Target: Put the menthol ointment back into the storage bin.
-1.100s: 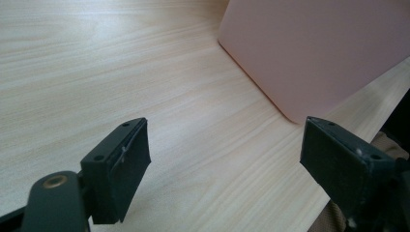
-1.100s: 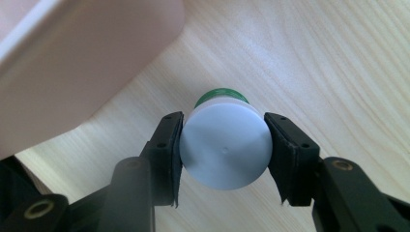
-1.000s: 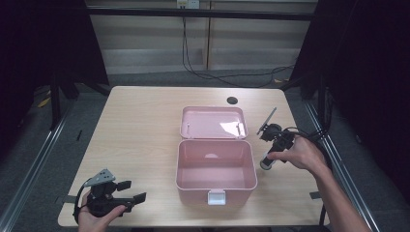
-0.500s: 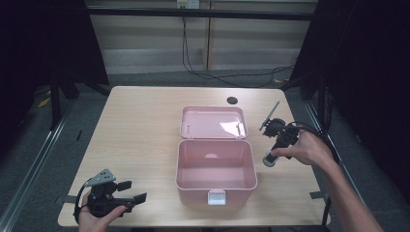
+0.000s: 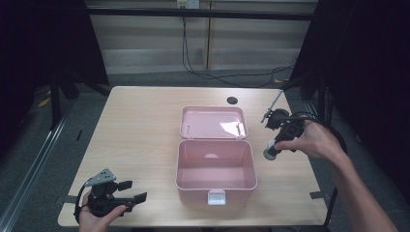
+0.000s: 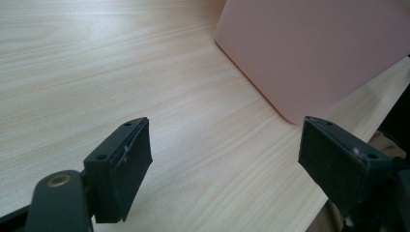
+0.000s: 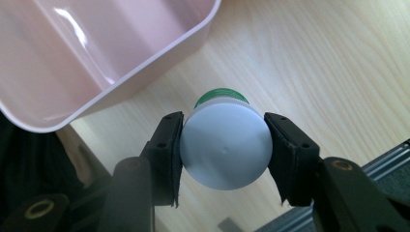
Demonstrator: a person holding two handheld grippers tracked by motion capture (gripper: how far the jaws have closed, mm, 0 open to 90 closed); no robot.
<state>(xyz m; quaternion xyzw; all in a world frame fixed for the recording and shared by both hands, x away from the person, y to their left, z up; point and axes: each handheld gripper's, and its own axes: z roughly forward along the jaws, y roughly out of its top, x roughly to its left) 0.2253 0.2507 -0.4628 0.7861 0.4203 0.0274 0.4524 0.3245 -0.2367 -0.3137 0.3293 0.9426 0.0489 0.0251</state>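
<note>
White-capped, small and probably light, the rigid bottle (image 7: 223, 145) sits clamped at its smooth cap in the right gripper (image 7: 223, 150) beside the pink box (image 5: 215, 164), so it could slip.

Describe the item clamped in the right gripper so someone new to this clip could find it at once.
Start at the open pink box in the middle of the table. Just off its right wall, the right gripper holds a small bottle above the wood. Its round white cap sits between the pads, with a green body below, unlike the empty box beside it.
</note>
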